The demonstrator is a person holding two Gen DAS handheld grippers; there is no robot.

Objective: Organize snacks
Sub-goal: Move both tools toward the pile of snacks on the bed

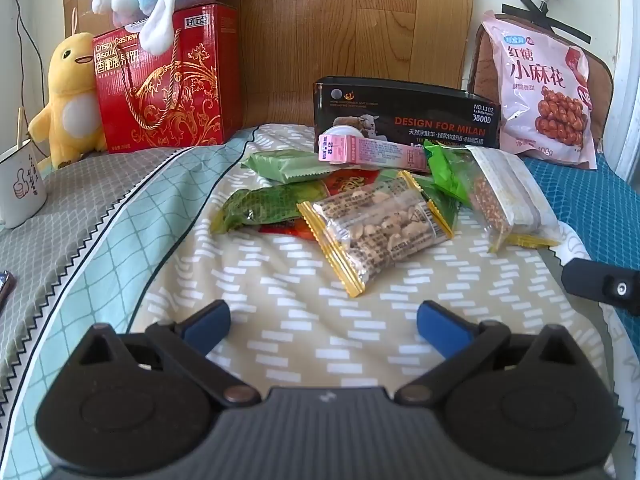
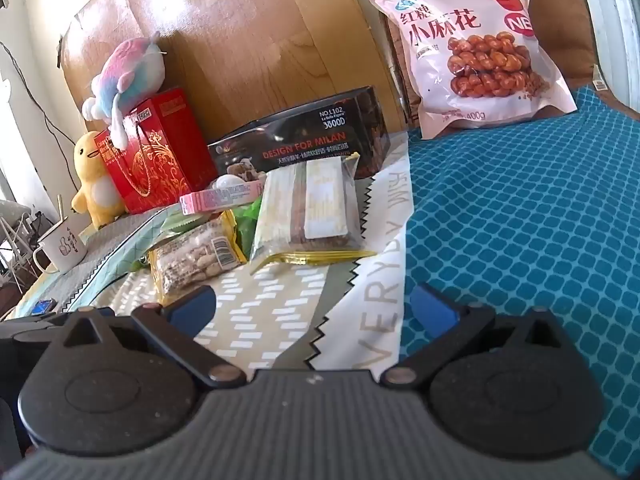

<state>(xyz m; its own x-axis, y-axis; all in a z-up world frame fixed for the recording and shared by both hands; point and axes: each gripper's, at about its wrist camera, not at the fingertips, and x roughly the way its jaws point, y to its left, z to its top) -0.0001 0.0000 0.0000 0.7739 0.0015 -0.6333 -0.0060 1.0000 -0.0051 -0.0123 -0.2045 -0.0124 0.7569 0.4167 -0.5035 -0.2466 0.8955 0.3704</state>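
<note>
Lying heaped: two clear gold-edged snack packs, three green packets.

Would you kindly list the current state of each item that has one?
left hand-held gripper: open, empty.
right hand-held gripper: open, empty.
black box: upright, behind the snacks.
peanut packet: sealed, atop the pile.
pink bag: sealed, propped upright.
red box: upright, plush toy on top.
</note>
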